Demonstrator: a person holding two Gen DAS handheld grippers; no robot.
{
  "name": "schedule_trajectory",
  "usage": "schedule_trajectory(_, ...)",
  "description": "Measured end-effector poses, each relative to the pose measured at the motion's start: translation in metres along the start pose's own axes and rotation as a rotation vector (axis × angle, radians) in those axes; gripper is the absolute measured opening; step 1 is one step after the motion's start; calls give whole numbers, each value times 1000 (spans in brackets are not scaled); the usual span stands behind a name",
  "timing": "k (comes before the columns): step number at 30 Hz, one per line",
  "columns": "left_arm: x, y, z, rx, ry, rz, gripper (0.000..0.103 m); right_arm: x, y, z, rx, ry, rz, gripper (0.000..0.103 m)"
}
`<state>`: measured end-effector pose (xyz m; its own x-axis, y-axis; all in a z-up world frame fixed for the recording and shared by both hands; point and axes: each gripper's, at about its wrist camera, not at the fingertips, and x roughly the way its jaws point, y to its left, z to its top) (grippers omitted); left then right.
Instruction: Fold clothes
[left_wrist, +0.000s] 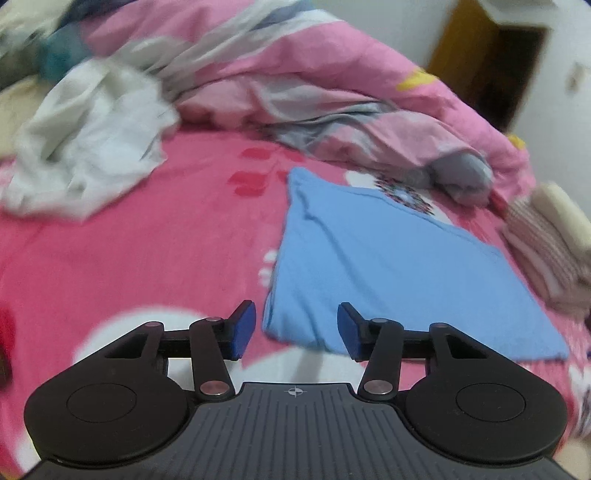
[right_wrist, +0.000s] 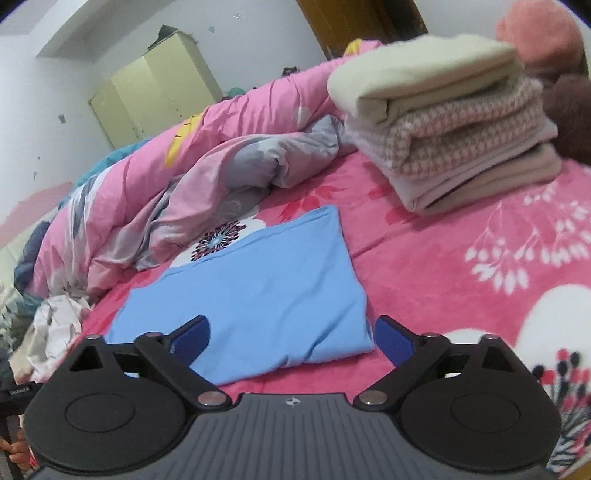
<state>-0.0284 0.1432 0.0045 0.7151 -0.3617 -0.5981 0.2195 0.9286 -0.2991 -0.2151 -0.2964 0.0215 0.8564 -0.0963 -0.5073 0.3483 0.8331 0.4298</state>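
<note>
both grippers (left_wrist: 296, 330) (right_wrist: 292, 341) agape (empty)

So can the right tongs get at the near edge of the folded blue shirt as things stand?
Probably yes. The right tongs stand open with nothing between them, and the folded blue shirt lies flat on the pink bedspread right in front. The stack of folded clothes sits well beyond it, out of the way.

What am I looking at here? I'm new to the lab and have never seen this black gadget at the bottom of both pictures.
Those are two hand-held grippers a person carries, each with a fisheye camera looking along its blue-padded fingers. One picture is from the left gripper, the other from the right gripper. Both are open and hold nothing. On the pink floral bedsheet lie a folded blue garment, a stack of folded clothes, a rumpled pink duvet and a crumpled white garment.
</note>
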Motion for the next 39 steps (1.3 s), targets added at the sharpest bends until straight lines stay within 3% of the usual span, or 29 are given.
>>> schedule_trajectory(4,4,-4,13,207,47,-28,49,14,-15,2,69,33,5,77)
schedule_trajectory(6,6,-6,14,292,75,-37,49,20,-22,1,109,49,11,76)
schedule_trajectory(10,15,-4,12,364,118,-87,48,27,-28,-6,132,63,4,76)
schedule_trajectory(14,25,2,9,382,161,-71,23,31,-33,-9,160,74,-22,76)
schedule_trajectory(17,24,8,8,361,160,-81,18,32,-36,-10,175,78,-33,76)
schedule_trajectory(21,23,7,6,371,142,-71,2,32,-37,-11,181,74,-37,76)
schedule_trajectory(27,-7,-11,10,487,60,-29,1,32,-40,-10,186,73,-52,75)
schedule_trajectory(29,-5,-9,8,504,63,-10,1,32,-41,-10,184,75,-54,75)
schedule_trajectory(33,19,2,-5,502,147,21,2,33,-41,-9,181,74,-59,75)
schedule_trajectory(39,11,4,-6,462,120,77,12,26,-43,-8,182,63,-82,75)
